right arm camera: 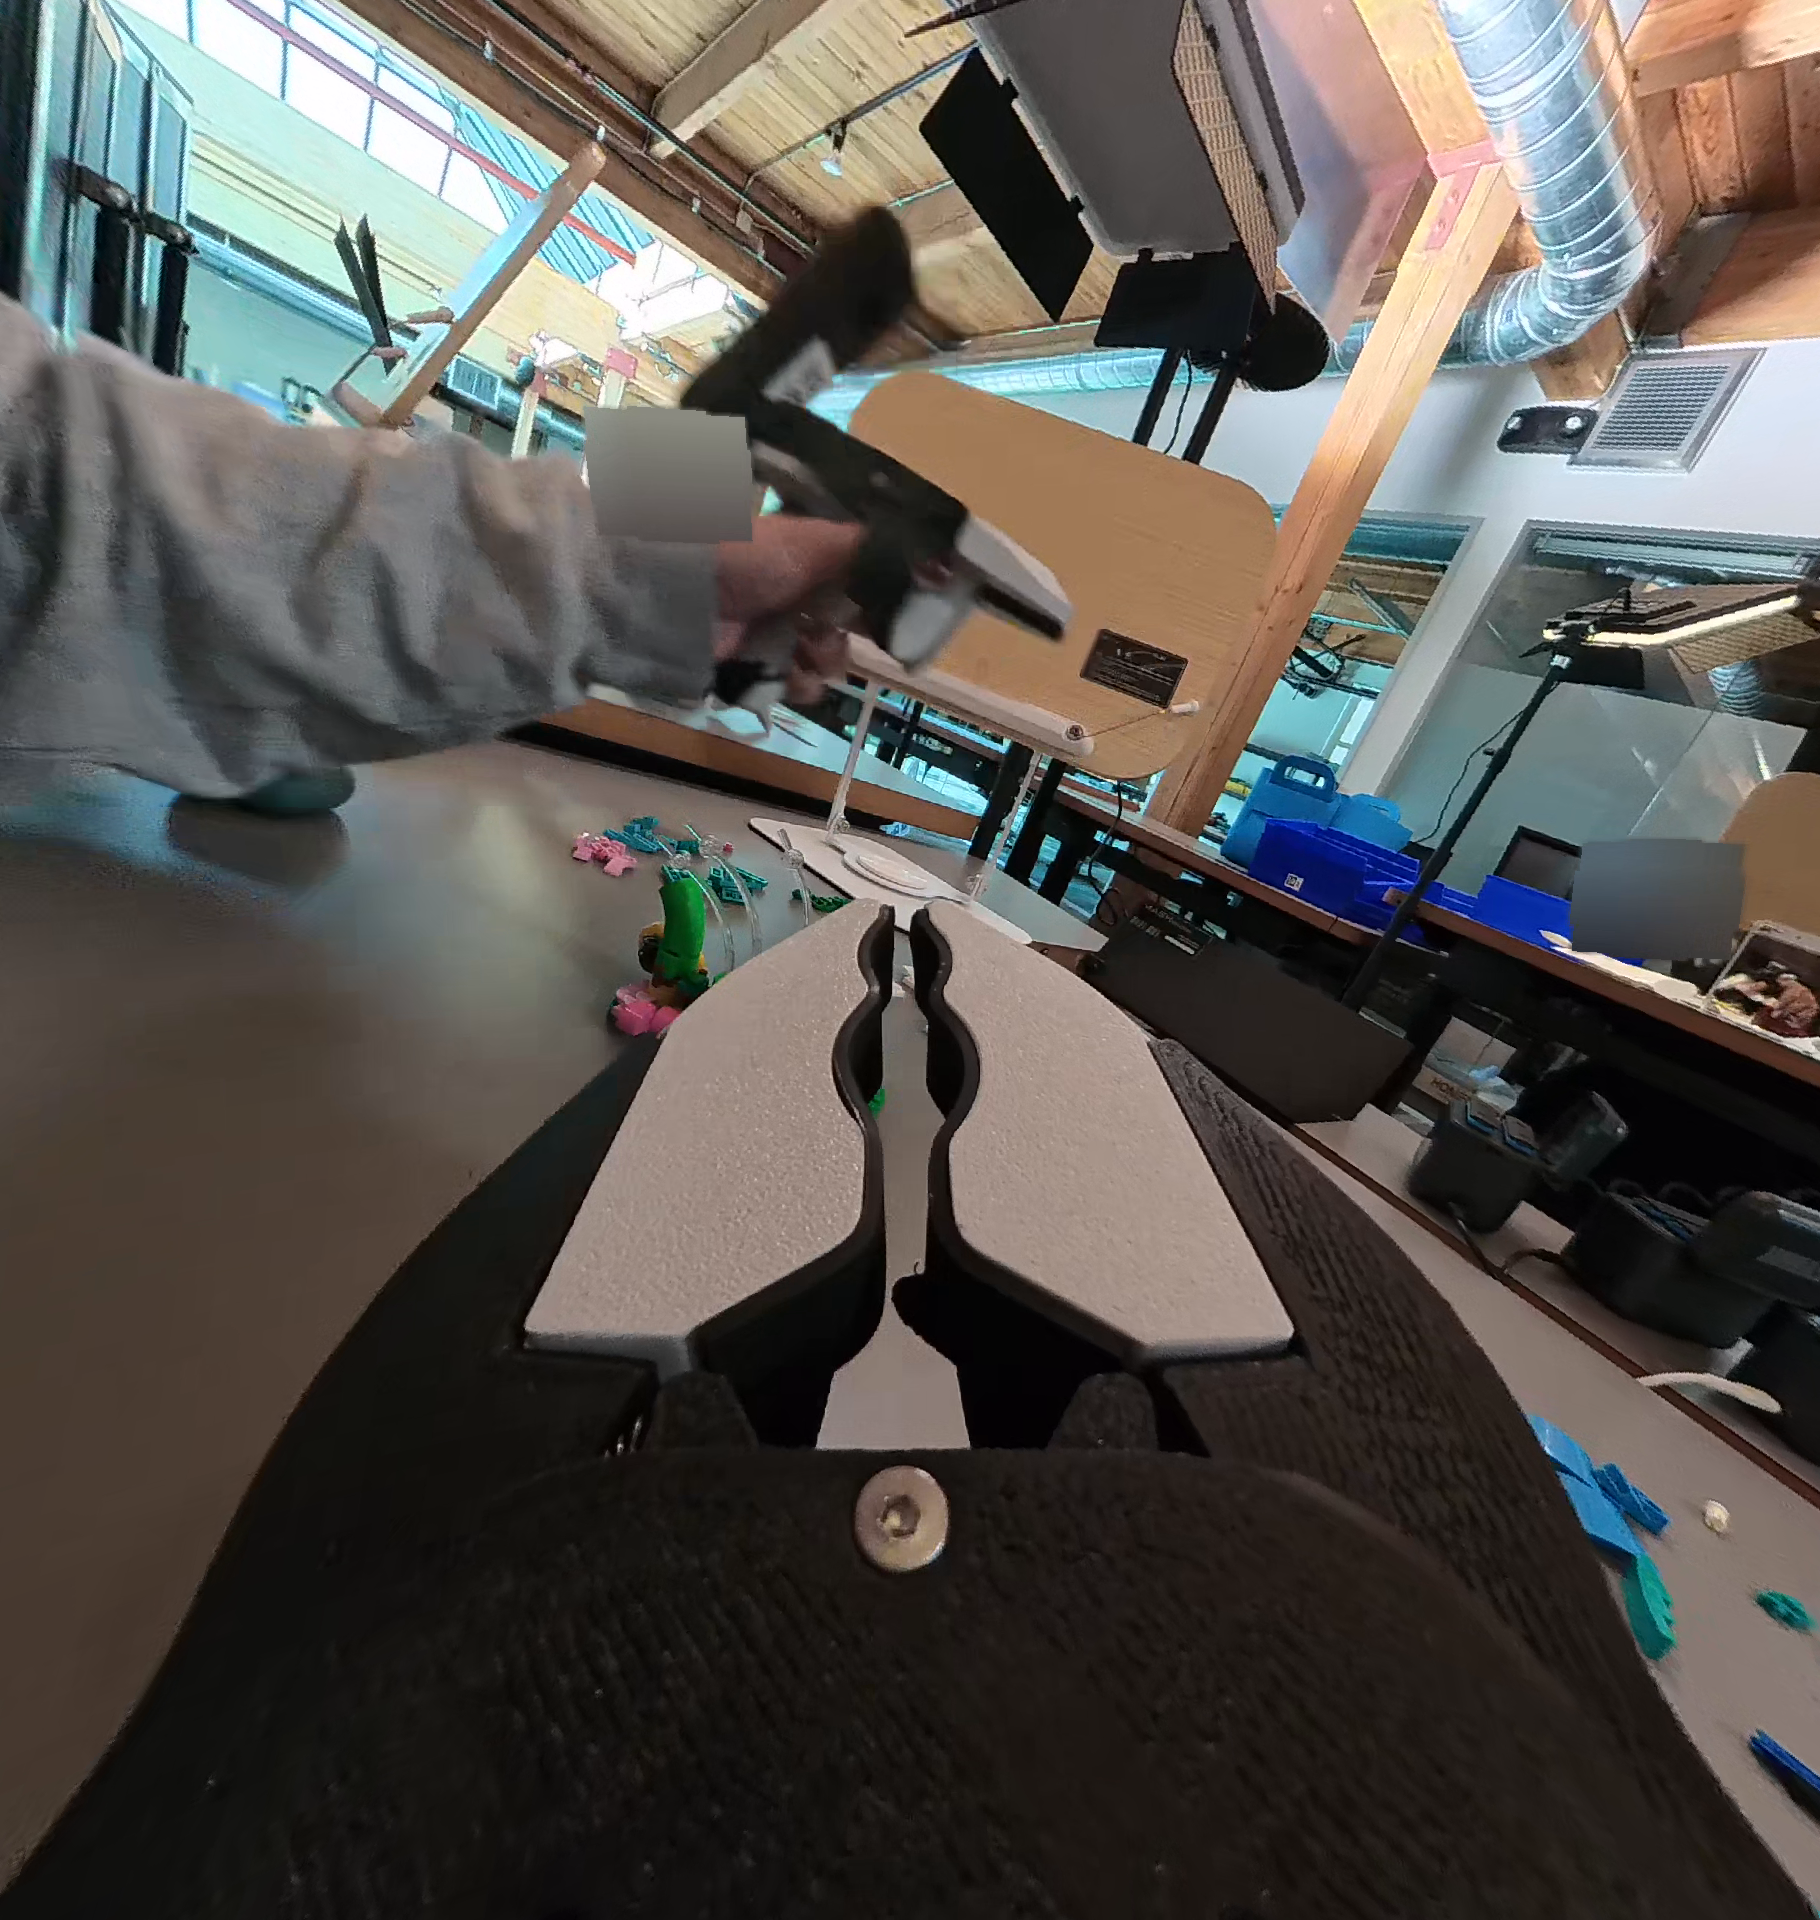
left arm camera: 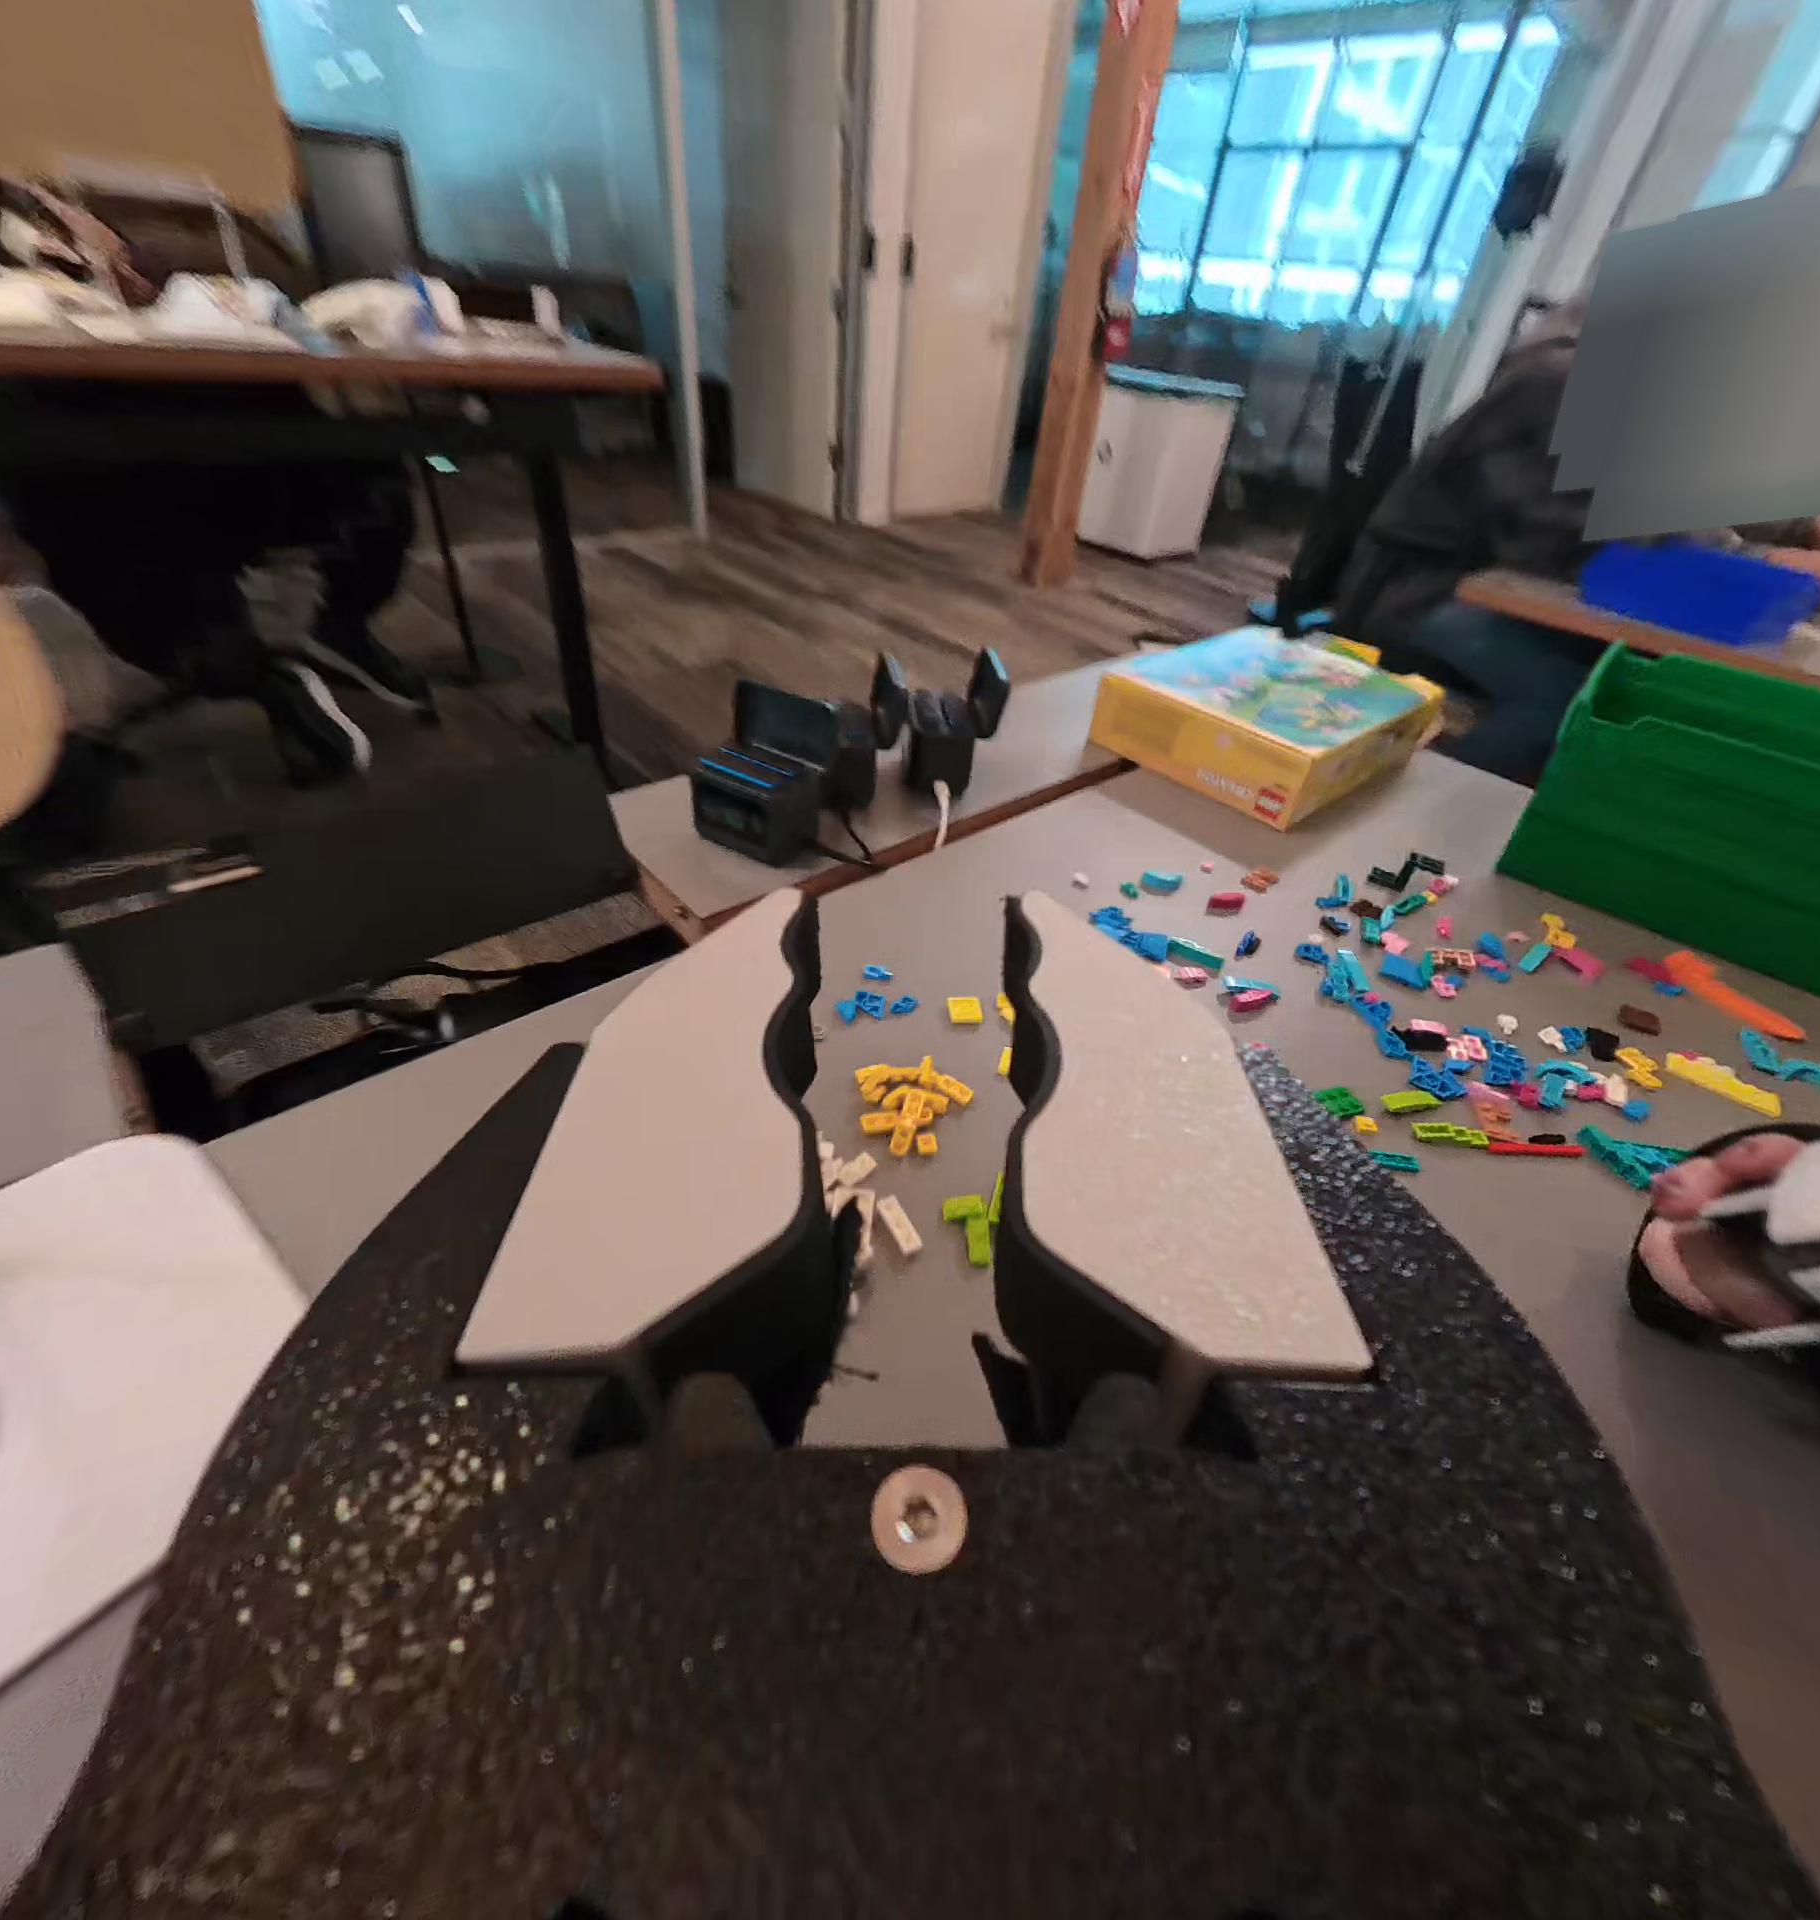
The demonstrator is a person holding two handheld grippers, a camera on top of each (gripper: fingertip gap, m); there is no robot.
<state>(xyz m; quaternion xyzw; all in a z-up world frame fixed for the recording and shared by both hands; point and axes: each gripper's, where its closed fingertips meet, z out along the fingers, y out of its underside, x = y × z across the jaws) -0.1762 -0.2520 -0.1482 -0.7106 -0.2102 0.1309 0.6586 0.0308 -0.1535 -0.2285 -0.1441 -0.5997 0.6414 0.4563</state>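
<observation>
Grey tabletop (left arm camera: 1353, 852) is seen beneath the left hand-held gripper (left arm camera: 911, 914), whose fingers are held apart above it with nothing between the pads. Framed in that gap, nearest first, white bricks (left arm camera: 880, 1210) and lime green bricks (left arm camera: 973, 1221) are seen, then a heap of yellow bricks (left arm camera: 911, 1101), then a few small blue pieces (left arm camera: 870, 1003) and a single yellow plate (left arm camera: 964, 1010). To the right a wide scatter of mixed coloured bricks (left arm camera: 1457, 1018) is spread, with a green bin (left arm camera: 1716, 810) beside it; farther back, a yellow toy box (left arm camera: 1270, 727) and black charger cases (left arm camera: 833, 758) are set. The right hand-held gripper (right arm camera: 901, 935) is kept low over the tabletop with only a narrow slit left between its pads; whether a tiny green bit at the fingers is clamped cannot be told. Just past it a green brick figure (right arm camera: 677, 930) is stood on pink pieces, with teal bricks (right arm camera: 657, 836) and a white stand (right arm camera: 885, 868) beyond. Higher up, the left hand-held gripper is gripped in a grey-sleeved hand (right arm camera: 781, 603).
</observation>
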